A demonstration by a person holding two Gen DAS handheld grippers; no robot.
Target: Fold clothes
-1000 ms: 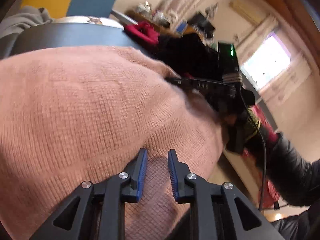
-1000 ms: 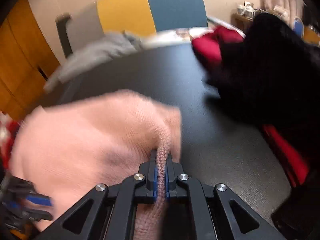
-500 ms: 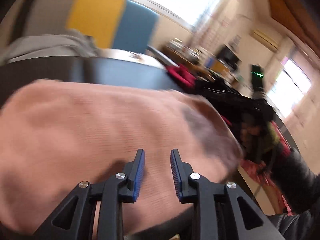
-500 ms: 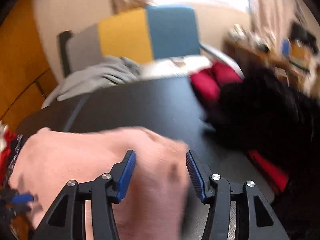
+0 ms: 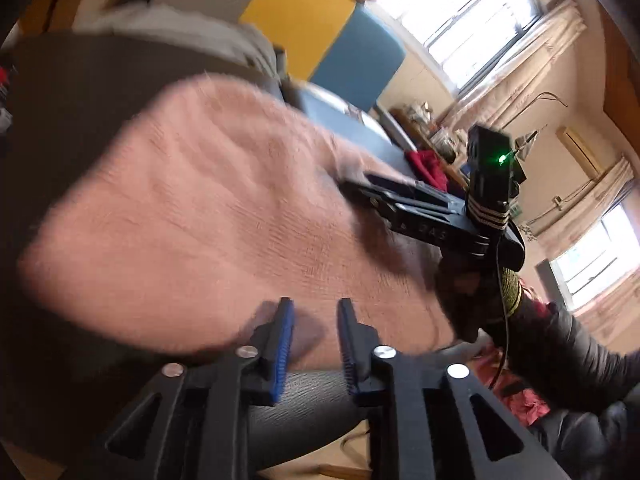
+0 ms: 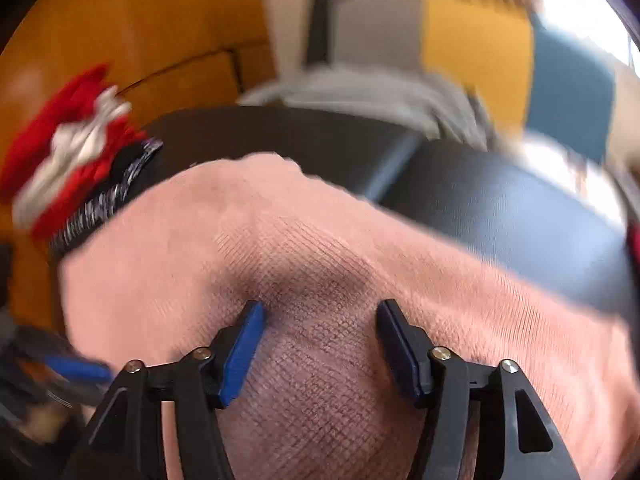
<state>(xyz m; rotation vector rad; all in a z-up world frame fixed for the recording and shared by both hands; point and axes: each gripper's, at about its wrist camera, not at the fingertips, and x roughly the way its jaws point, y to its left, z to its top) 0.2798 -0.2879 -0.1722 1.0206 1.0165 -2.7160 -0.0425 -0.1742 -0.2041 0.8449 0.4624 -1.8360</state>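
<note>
A dark tabletop (image 5: 72,128) fills the middle of a sunlit room, with a grey garment (image 6: 360,88) heaped at its far edge before yellow and blue panels. The pink knitted sweater (image 5: 208,216) lies folded on it. The left gripper (image 5: 314,320) hovers at the sweater's near edge, jaws parted, nothing between them. To its right, the right gripper (image 6: 320,320) is over the knit, its jaws just opening wide, pads clear of the fabric.
</note>
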